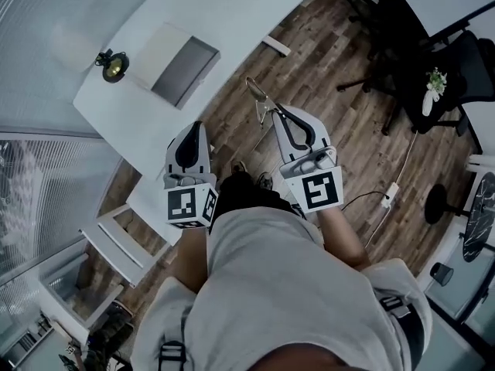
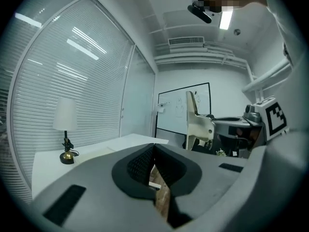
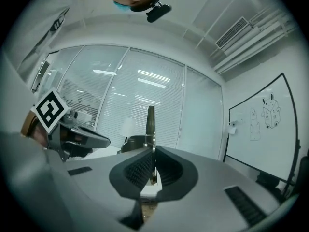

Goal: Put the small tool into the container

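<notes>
In the head view my right gripper [image 1: 275, 116] is shut on a small thin metal tool [image 1: 258, 99], which sticks out past its tips over the wooden floor. In the right gripper view the tool [image 3: 150, 122] stands upright, pinched between the closed pads. A grey open container [image 1: 184, 71] lies on a white table [image 1: 139, 107] up and to the left, well apart from both grippers. My left gripper [image 1: 192, 128] is held beside the right one, near the table's edge. Its jaws meet at the tip [image 2: 154, 148] with nothing between them.
A small lamp [image 1: 113, 66] stands on the table left of the container, and it also shows in the left gripper view as the lamp [image 2: 66, 151]. Black office chairs [image 1: 433, 60] and a cable with a power strip [image 1: 389, 195] are on the floor to the right. A glass wall with blinds [image 1: 46, 168] runs along the left.
</notes>
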`<state>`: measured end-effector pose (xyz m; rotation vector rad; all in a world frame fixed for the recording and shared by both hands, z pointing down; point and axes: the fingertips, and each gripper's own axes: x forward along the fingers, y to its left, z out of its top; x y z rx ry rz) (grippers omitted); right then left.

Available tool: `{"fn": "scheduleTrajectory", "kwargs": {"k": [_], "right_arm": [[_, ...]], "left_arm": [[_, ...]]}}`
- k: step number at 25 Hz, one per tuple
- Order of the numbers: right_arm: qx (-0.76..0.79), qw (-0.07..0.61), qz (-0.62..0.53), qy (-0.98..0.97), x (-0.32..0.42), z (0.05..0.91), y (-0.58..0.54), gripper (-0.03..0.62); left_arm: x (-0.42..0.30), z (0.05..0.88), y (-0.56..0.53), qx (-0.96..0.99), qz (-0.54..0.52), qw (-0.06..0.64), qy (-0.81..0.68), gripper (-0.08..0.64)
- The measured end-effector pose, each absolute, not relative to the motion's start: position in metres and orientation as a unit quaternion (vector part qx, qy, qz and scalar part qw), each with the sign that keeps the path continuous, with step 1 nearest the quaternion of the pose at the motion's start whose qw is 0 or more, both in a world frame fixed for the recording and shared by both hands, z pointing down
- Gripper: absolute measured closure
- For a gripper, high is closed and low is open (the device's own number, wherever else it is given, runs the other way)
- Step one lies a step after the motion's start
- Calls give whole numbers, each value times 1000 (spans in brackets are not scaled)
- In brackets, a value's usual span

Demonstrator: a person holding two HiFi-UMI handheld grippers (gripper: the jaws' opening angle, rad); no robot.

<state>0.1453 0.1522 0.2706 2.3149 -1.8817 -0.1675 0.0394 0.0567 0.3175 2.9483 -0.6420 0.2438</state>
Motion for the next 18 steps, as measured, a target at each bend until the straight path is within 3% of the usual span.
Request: {"fn": "scheduleTrajectory", "kwargs": {"k": [5, 18], "right_arm": [[718, 208, -71, -660, 168, 294, 105, 566], [565, 344, -152, -735, 156, 330, -53, 566]], "left_arm": [[57, 333, 14, 964, 82, 67, -242, 537], [65, 380, -114, 936, 83, 117, -320, 537]]}}
